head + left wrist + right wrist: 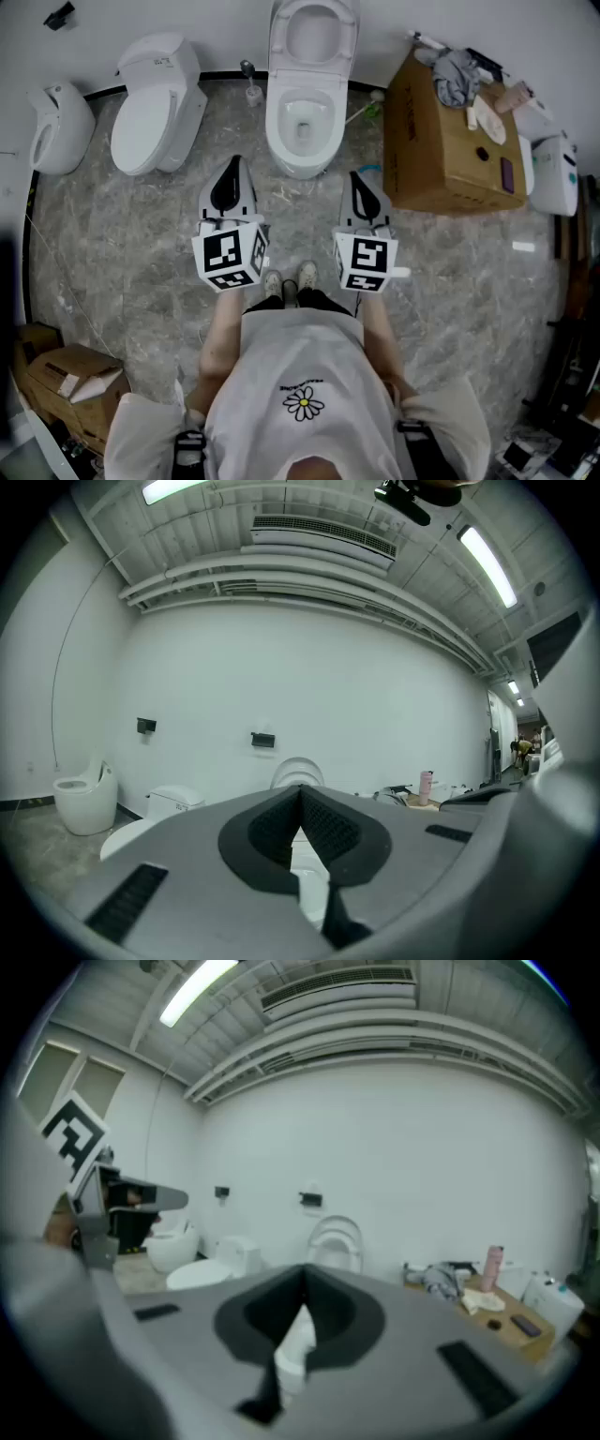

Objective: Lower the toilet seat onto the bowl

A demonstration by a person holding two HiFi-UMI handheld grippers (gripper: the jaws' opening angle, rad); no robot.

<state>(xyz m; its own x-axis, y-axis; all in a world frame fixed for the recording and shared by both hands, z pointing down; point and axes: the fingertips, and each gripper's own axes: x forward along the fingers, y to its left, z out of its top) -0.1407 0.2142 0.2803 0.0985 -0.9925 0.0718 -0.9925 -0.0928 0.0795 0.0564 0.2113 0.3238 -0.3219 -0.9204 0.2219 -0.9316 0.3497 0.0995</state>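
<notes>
The white toilet bowl [302, 127] stands against the far wall in the head view, its seat [314, 33] raised upright against the wall. My left gripper [234, 167] and right gripper [359, 180] hover side by side over the floor, short of the bowl's front, both shut with nothing between the jaws. The left gripper view shows its closed jaws pointing at the raised seat [296, 769]. In the right gripper view the shut gripper [302, 1277] also faces the upright seat [336, 1239].
A second toilet [155, 103] with its lid down stands to the left, and a white fixture [56, 127] sits farther left. A toilet brush [251, 89] stands between the toilets. A cluttered cardboard box [441, 141] sits at the right, another box [66, 375] at the lower left.
</notes>
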